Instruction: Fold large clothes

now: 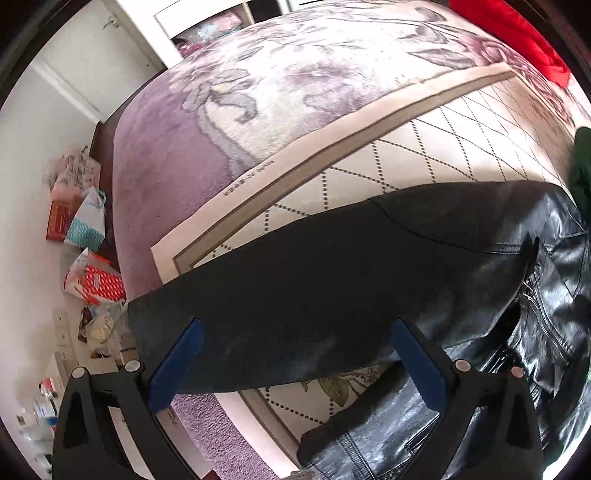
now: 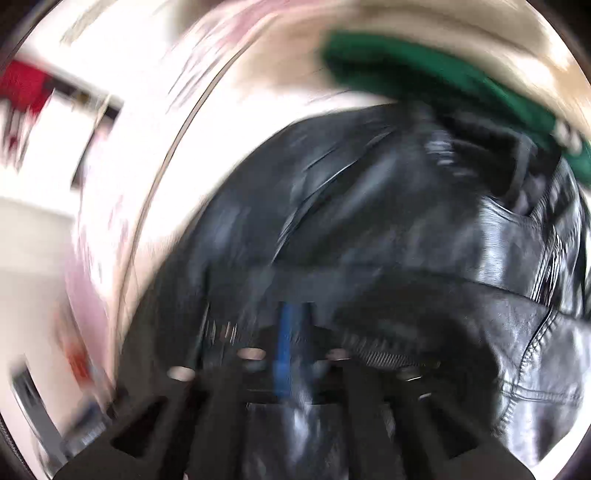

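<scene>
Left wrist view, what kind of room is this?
Most likely a bedroom: a bed under a purple floral blanket, a white door, and gift bags on the floor beside it.

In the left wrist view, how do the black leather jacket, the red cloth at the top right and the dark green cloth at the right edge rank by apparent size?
1. Black leather jacket, by far the largest.
2. Red cloth.
3. Dark green cloth, smallest.
The frame edge crops both cloths and the jacket lies nearest the camera, so this ranks only how they look here.
</scene>
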The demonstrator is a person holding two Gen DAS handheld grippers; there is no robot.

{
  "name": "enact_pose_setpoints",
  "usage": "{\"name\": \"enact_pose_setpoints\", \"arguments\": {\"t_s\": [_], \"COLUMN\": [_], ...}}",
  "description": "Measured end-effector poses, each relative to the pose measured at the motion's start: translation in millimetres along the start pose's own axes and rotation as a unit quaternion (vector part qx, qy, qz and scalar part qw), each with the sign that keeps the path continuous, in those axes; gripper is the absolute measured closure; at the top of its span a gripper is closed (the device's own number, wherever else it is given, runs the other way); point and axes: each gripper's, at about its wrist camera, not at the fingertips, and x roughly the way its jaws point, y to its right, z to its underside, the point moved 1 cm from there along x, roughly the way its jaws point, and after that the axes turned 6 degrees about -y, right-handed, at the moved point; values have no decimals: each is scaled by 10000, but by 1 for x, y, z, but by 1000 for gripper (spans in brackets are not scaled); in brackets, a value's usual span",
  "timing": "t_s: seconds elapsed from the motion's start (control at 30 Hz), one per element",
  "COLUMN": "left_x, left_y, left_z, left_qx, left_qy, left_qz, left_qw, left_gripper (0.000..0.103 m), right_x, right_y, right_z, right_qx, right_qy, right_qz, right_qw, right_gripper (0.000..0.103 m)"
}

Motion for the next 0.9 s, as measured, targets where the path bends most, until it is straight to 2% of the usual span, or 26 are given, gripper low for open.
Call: {"name": "enact_pose_setpoints", "arguments": {"t_s": [0.03, 0.1, 0.2, 0.23, 0.27, 0.3, 0.33, 0.37, 0.47, 0.5, 0.57, 0.6, 0.63, 0.67, 0.7, 0.77, 0.8, 0.83, 0.9], "left_x": [0, 3, 6, 8, 10, 11, 13, 13, 14, 14, 16, 17, 20, 24, 26, 36, 40, 47, 60], "left_y": [-2, -8, -14, -17, -18, -20, -24, -27, -37, -38, -42, -45, -50, -55, -60, -79, -91, -105, -124], "left_z": [1, 4, 8, 10, 11, 13, 15, 16, 20, 22, 24, 26, 27, 29, 31, 40, 48, 58, 74], "left_qx": [-23, -28, -29, -5, 11, 17, -10, -30, -83, -91, -129, -160, -248, -348, -427, -792, -1034, -1329, -1713], "left_qy": [-9, -36, -42, -39, -45, -55, -80, -93, -117, -121, -184, -253, -393, -523, -620, -1003, -1164, -1336, -1599], "left_qz": [-18, -73, -147, -198, -232, -245, -220, -205, -183, -178, -155, -121, 4, 128, 234, 619, 791, 1045, 1354], "left_qw": [10000, 10000, 9999, 9998, 9997, 9997, 9997, 9997, 9997, 9997, 9996, 9995, 9989, 9979, 9969, 9899, 9846, 9765, 9627], "left_gripper": [0, 0, 0, 0, 0, 0, 0, 0, 0, 0, 0, 0, 0, 0, 0, 0, 0, 0, 0], "right_x": [10, 33, 66, 73, 75, 72, 64, 50, 4, -4, -3, 16, 39, 55, 71, 65, 60, 53, 50], "right_y": [-20, -60, -101, -106, -104, -99, -91, -86, -81, -86, -93, -110, -114, -112, -104, -89, -88, -88, -82], "right_z": [9, 34, 68, 73, 75, 76, 78, 79, 80, 79, 70, 42, 34, 32, 5, 11, 22, 37, 53], "right_qx": [-233, -1041, -1617, -1619, -1444, -1082, -647, -341, 130, 153, 53, -21, -106, -65, 60, 247, 252, 270, 403], "right_qy": [-65, -367, -598, -477, -266, -140, 37, 318, 1064, 1212, 1203, 1027, 566, 162, -117, -117, 8, 132, 168], "right_qz": [106, 600, 1203, 1404, 1608, 1518, 1394, 1346, 1467, 1464, 1529, 1509, 1355, 1170, 928, 684, 573, 401, -4], "right_qw": [9997, 9921, 9777, 9756, 9760, 9824, 9881, 9898, 9834, 9817, 9809, 9832, 9891, 9930, 9956, 9973, 9980, 9987, 9990], "right_gripper": [33, 33, 33, 42, 57, 72, 81, 83, 87, 87, 87, 84, 80, 71, 70, 69, 61, 48, 31]}}
